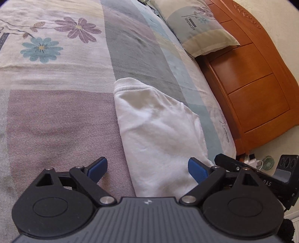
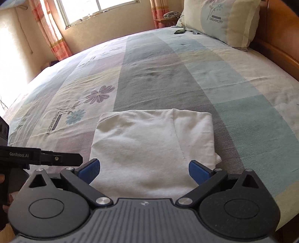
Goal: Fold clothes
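— While the left wrist view looks along the bed (image 1: 56,112), what does the left gripper (image 1: 147,170) show?

— Its blue pads (image 1: 98,169) stand wide apart and hold nothing. The folded white garment (image 1: 158,134) lies on the patchwork bedspread, running from between the pads toward the far side. Its left edge falls between the pads, and the right pad hangs over the cloth; I cannot tell whether it touches.

— And around it?

— A flower print (image 1: 59,37) sits far left on the bedspread. A pillow (image 1: 201,28) printed DREAMCITY leans at the far right against the wooden headboard (image 1: 252,84). The right gripper (image 1: 229,163) pokes in at the near right, past the bed's edge, and a small green fan (image 1: 268,163) stands on the floor behind it.

— Now the right wrist view?

— The right gripper (image 2: 144,170) is open as well, empty, its pads spread to either side of the garment's near end. The garment (image 2: 149,145) lies as a flat rectangle on the near part of the bed (image 2: 233,84), with a fold line running down its right part.

— Anything else?

— The left gripper (image 2: 61,159) reaches in from the near left, marked GenRobot.AI, just beside the garment's left edge. The pillow (image 2: 220,20) stands far right, a dark phone (image 2: 179,31) lies beside it, and a window (image 2: 93,9) with orange curtains (image 2: 54,31) fills the far wall.
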A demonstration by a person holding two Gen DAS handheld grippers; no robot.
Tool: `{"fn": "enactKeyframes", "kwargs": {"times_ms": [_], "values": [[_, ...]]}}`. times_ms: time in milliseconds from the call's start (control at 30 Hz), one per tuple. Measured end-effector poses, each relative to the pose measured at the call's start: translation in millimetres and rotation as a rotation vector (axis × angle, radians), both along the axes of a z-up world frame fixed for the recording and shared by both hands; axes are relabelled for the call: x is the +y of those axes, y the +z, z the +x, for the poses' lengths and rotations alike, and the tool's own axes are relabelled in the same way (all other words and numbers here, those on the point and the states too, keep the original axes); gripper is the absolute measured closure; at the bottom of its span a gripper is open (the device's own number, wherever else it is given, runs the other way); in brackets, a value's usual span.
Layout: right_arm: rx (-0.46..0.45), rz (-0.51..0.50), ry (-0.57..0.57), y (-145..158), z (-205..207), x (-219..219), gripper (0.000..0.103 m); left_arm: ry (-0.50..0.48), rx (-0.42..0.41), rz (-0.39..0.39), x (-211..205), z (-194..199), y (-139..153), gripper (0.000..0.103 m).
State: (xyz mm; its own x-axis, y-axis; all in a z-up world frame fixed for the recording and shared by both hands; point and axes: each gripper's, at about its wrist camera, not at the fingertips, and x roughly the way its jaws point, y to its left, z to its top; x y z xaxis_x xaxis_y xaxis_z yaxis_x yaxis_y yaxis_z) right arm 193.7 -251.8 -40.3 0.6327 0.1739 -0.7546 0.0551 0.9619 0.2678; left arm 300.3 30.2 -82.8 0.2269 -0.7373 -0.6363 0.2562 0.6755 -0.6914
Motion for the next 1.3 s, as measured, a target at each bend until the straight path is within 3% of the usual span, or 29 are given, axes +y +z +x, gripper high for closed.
{"fn": "enactKeyframes", "kwargs": {"times_ms": [100,367,467,767,967,1167,1300], "values": [[0.003,0.071,-0.058,2,3,-30,0.0,0.006,0.066,-0.055,-4,2,-8,0.01],[0.137,0.373,-0.095,-49,20,-93,0.0,0.01,0.139,-0.102,-17,10,-22,0.01],[0.143,0.451,-0.073,-60,24,-103,0.0,0.027,0.187,-0.134,-21,16,-25,0.01],[0.137,0.702,-0.017,-81,64,-128,0.0,0.036,0.185,-0.125,-44,30,-24,0.004],[0.169,0.784,0.029,-87,54,-126,0.0,0.008,0.219,-0.147,-36,14,-27,0.004],[0.195,0.812,0.063,-88,46,-126,0.0,0.025,0.139,-0.126,-56,30,-23,0.004],[0.195,0.793,0.062,-86,70,-120,0.0,0.01,0.159,-0.151,-56,32,-25,0.002]]}}
